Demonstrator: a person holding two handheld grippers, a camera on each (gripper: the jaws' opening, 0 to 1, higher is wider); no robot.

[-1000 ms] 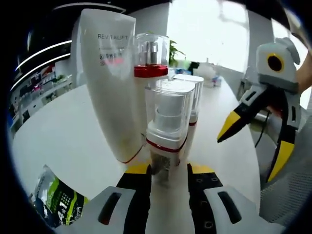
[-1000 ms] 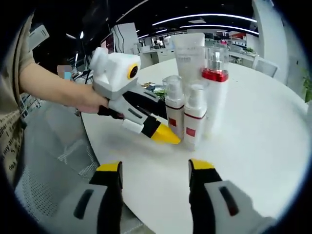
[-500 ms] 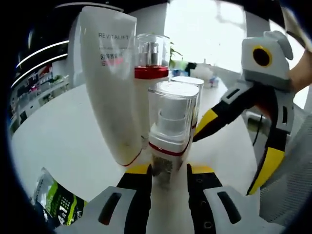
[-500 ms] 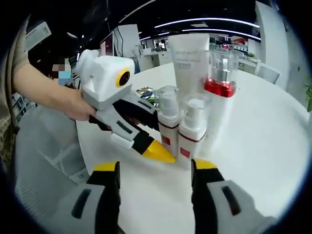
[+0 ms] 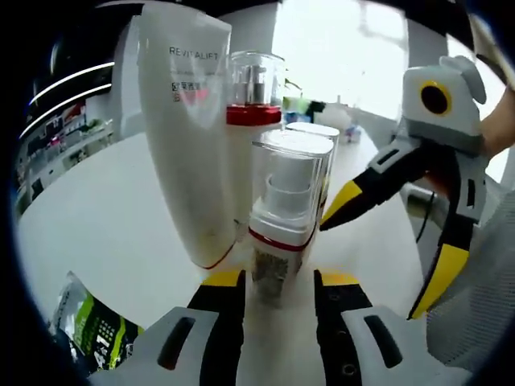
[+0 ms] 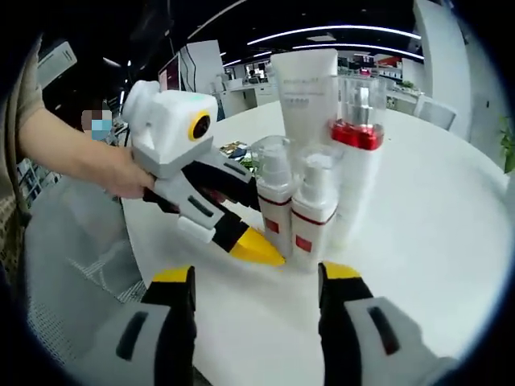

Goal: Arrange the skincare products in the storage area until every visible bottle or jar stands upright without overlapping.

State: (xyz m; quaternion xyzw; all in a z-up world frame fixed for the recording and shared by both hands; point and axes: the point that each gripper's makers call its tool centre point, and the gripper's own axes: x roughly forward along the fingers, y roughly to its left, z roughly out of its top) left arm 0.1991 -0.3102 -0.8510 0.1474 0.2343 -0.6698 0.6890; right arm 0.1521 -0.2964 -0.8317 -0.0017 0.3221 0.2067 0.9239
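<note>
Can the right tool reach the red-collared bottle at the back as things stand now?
Probably not straight on. From the right tool, the red-collared bottle stands behind two small pump bottles, with the white tube beside it. The bottle's far side, over bare table, looks free, so coming round that way seems possible.

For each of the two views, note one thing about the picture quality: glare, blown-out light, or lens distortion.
Left gripper view: the window behind the bottles is blown out to white, and the tall white tube bows outward from fisheye curvature. Right gripper view: the ceiling light strips bend into arcs, the white table bulges like a dome, and the small pump bottles stay sharp.
</note>
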